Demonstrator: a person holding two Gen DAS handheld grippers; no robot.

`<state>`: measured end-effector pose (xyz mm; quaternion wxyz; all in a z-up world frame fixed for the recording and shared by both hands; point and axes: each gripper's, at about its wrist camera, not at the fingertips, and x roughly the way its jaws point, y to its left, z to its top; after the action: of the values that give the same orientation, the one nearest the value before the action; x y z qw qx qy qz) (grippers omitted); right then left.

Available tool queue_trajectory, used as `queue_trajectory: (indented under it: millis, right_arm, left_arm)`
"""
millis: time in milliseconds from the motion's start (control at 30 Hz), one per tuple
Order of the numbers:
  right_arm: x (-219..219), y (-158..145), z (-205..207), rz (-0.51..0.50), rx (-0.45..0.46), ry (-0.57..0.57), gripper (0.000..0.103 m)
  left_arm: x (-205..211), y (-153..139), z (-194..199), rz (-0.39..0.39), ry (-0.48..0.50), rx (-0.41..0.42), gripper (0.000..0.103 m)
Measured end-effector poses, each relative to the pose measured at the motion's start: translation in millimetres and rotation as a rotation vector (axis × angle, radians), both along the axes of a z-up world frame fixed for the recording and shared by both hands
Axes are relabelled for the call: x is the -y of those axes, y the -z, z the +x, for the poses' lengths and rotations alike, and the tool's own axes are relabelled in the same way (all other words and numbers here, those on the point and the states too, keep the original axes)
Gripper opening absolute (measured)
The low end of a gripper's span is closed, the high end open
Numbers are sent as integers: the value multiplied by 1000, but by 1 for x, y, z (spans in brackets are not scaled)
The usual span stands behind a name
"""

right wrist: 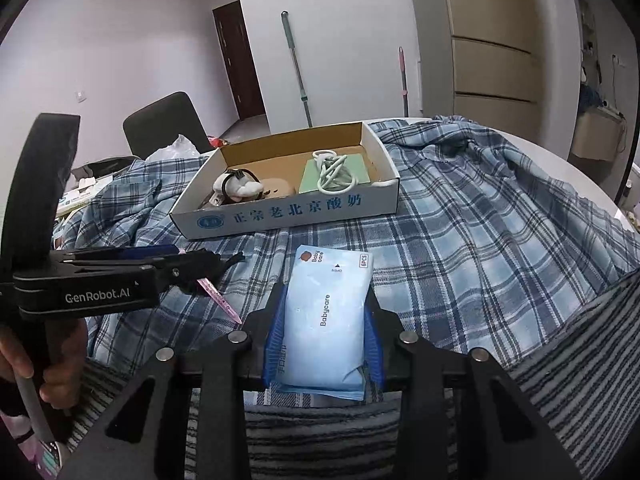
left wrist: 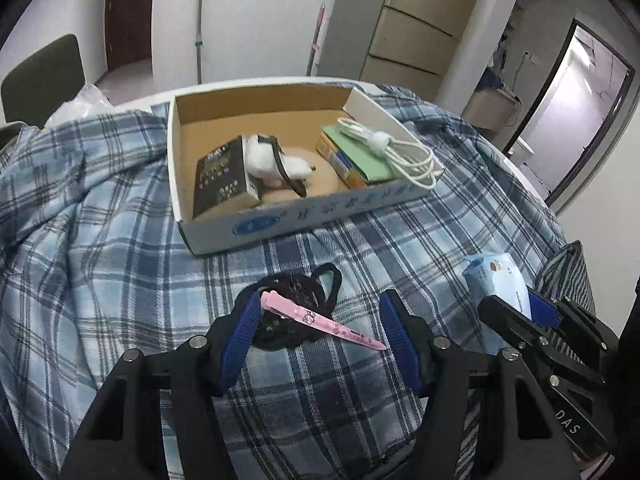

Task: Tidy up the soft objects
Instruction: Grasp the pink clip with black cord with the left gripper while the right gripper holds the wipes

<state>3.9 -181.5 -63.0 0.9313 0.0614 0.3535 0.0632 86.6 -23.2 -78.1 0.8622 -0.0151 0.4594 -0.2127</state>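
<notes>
A pale blue wipes pack (right wrist: 325, 320) is pinched between the fingers of the right gripper (right wrist: 324, 344), just above the plaid cloth (right wrist: 460, 248) covering the desk. Beside it, a pink hair clip (left wrist: 320, 322) and a black hair tie (left wrist: 298, 304) are bracketed by the spread fingers of the left gripper (left wrist: 320, 336), unpressed. Beyond them, a cardboard box (left wrist: 288, 220) is seen holding a white cable (left wrist: 400, 152).
</notes>
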Motion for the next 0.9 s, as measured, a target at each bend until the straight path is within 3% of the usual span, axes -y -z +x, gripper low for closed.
queue_trajectory:
  millis: [67,167,300,767,900]
  right_arm:
    - [0,0,-1,2,4,-2,34]
    - [-2,0,-2,0,6,-11,34]
    - [-4,1,-1,-3,-1,-20,34]
    - [-5,3,0,-3,-11,-21,34]
    - [-5,3,1,-3,-12,-22,34]
  left_arm:
    - [1,2,0,6,2,-7,57]
    - [3,6,1,19,3,-17,38]
    - [0,9,4,11,-12,-34,20]
    - [-14,-15,-3,-81,-28,52,11]
    - [-19,-29,-8,-76,-45,122,10]
